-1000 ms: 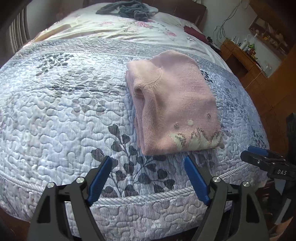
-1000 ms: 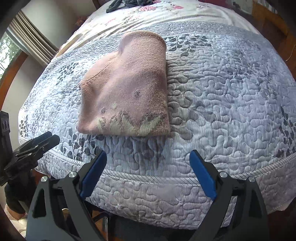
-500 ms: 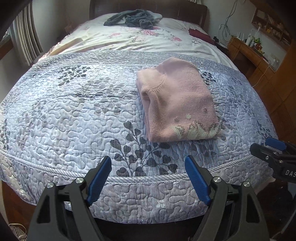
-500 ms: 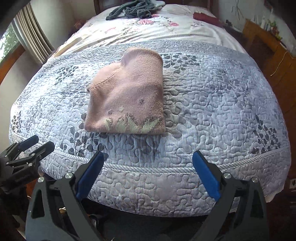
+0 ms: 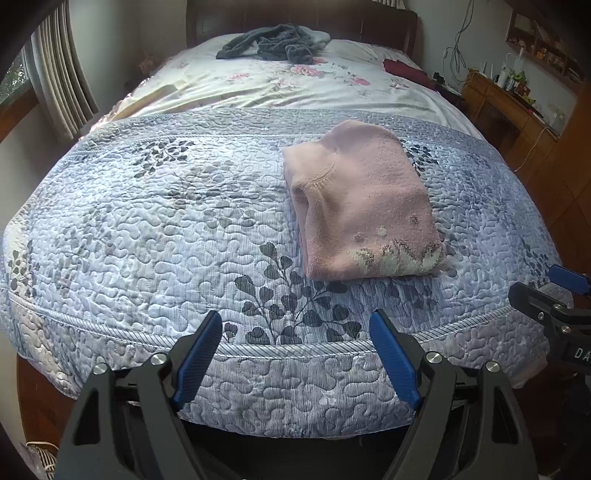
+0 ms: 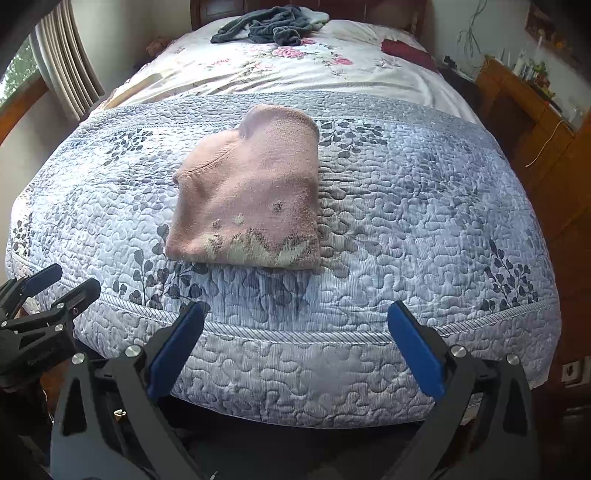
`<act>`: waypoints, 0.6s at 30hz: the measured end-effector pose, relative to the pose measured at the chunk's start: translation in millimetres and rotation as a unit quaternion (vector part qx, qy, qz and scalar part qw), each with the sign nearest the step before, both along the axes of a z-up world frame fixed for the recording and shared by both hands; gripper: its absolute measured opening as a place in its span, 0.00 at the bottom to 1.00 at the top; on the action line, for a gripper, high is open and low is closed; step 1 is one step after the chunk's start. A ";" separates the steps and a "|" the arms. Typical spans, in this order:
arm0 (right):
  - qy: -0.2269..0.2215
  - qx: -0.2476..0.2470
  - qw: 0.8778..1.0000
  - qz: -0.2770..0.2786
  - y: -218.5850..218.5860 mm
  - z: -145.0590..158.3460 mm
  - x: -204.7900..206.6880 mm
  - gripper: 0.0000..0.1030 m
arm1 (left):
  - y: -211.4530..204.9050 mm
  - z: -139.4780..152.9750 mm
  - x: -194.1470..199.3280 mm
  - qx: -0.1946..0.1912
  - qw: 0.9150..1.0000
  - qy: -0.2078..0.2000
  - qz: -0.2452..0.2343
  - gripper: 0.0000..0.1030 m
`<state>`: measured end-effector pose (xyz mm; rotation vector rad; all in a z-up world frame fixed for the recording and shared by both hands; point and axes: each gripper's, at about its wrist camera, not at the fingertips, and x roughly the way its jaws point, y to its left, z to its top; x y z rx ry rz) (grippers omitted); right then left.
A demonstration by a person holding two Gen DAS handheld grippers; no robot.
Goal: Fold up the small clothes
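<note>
The folded pink sweater (image 5: 364, 206) lies on the quilted bedspread (image 5: 147, 221), ahead of both tools. The left tool (image 5: 295, 332) and the right tool (image 6: 295, 325) hang off the bed's foot, fingers spread apart, holding nothing.

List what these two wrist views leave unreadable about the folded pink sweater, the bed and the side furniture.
- Pink sweater: sleeves and inner layers are hidden by its own top fold in both views.
- Grey clothes at the headboard: too far and bunched to count or identify.
- Small items on the wooden dresser: too small, warped at the fisheye edge.
- Right gripper in the left wrist view: body cut off by the frame edge.
- Floor: blocked by the quilt.
</note>
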<state>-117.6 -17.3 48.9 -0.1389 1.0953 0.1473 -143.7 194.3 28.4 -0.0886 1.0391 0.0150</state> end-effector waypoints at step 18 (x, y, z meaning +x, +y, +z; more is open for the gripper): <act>0.011 -0.017 0.999 -0.025 -4.3 -11.5 7.5 0.97 | -2.4 -4.4 3.3 0.005 1.000 0.005 0.000 0.80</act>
